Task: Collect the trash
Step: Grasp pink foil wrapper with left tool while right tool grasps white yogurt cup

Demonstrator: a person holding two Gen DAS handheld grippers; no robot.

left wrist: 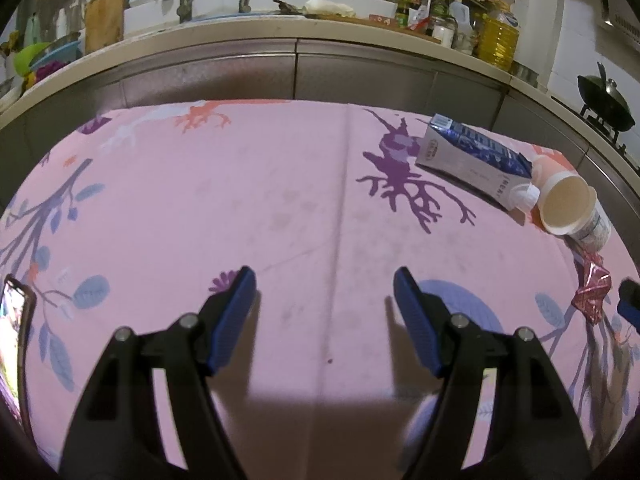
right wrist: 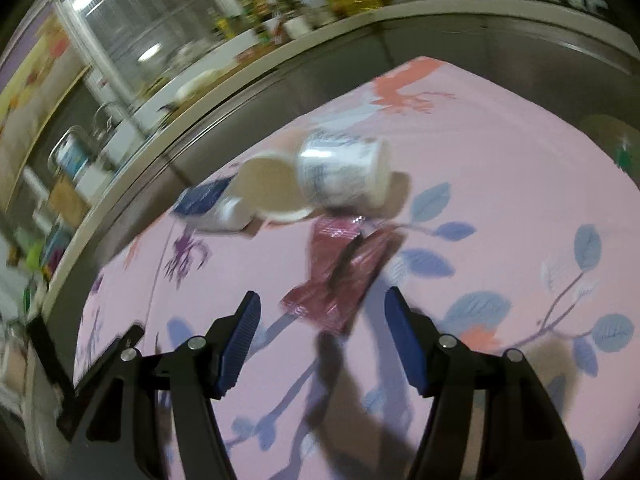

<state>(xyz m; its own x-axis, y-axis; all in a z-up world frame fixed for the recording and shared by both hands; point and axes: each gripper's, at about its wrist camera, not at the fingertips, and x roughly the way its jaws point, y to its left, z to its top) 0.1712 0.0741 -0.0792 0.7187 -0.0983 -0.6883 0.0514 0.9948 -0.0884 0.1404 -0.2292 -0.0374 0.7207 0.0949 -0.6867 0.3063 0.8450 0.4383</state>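
Observation:
On a pink floral tablecloth [left wrist: 240, 208] lies a heap of trash. A blue and grey drink carton [left wrist: 472, 156] lies flat at the far right, with a tipped paper cup [left wrist: 566, 206] and a white printed tub [left wrist: 596, 228] beside it. A crumpled red foil wrapper [left wrist: 592, 292] lies nearer. My left gripper [left wrist: 324, 292] stands open over bare cloth. In the blurred right wrist view, my right gripper [right wrist: 322, 312] is open just short of the red wrapper [right wrist: 340, 280], with the paper cup [right wrist: 268, 190], tub [right wrist: 344, 172] and carton [right wrist: 204, 200] beyond it.
A kitchen counter [left wrist: 304, 30] runs behind the table with a sink, taps, bottles and an oil jug [left wrist: 498, 36]. A wok [left wrist: 606, 100] sits on a stove at the far right. A phone [left wrist: 16, 332] stands at the left edge. The right gripper's fingertip [left wrist: 630, 300] shows beside the wrapper.

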